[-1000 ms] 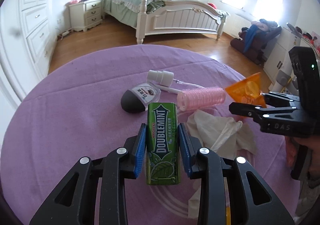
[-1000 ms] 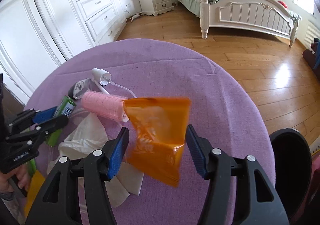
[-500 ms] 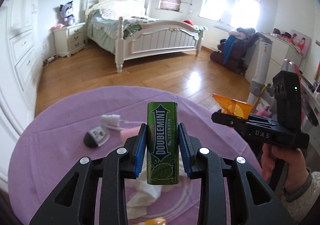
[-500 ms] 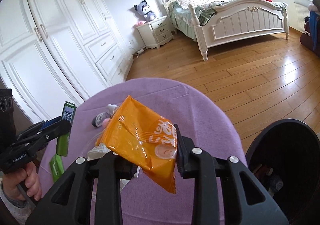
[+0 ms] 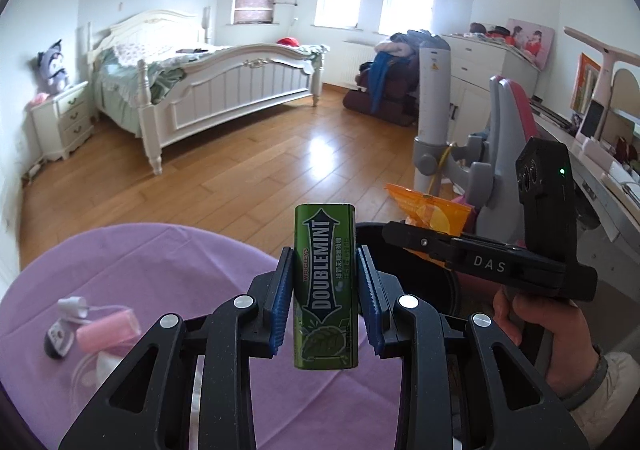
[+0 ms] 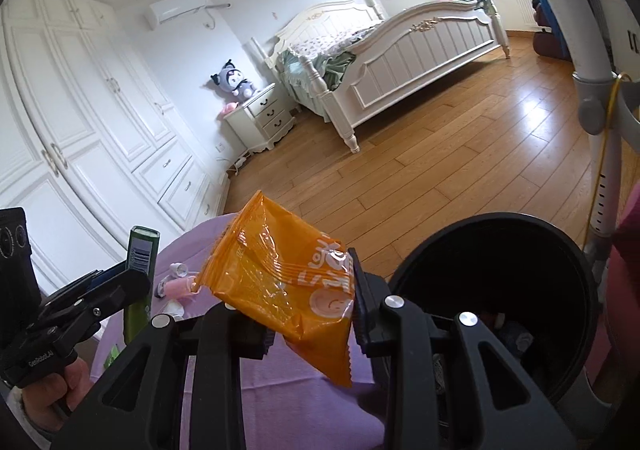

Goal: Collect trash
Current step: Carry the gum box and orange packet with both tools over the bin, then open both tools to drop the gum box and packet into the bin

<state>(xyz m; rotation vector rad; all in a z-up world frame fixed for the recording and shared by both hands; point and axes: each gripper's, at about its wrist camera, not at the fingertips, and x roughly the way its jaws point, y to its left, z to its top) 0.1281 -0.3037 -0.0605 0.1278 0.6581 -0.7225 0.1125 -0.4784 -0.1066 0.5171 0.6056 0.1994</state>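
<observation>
Above the purple-clothed desk (image 5: 132,262), the left hand-held gripper (image 5: 325,298) clamps a green Doublemint gum pack (image 5: 325,290) upright between its blue pads (image 5: 280,306), label facing the camera. The pack is lifted clear of the desk and stands in front of the black trash bin (image 6: 500,290), whose rim shows just behind it in the left wrist view.

Beside the bin, the right hand-held gripper (image 6: 310,310) is closed on an orange snack wrapper (image 6: 288,282). The wrapper is crumpled and tilted, its upper corner pointing away from the bin and its lower edge hanging below the fingers; it sits next to the bin's rim, over the desk edge rather than over the bin's opening. From the left wrist view the same wrapper (image 5: 426,209) protrudes from the right hand-held gripper (image 5: 400,234), which is held by the right hand (image 5: 532,326) to the bin's far side.

Farther from the bin, on the desk, lie a pink hair roller (image 5: 106,332), a small white spray pump (image 5: 74,306) and a dark, label-bearing bottle (image 5: 58,342), the three close together. The bin's interior is dark, and a few indistinct items show at its bottom (image 6: 516,334). A white bed (image 5: 208,89) stands on the wooden floor (image 5: 260,169) well beyond the bin.
</observation>
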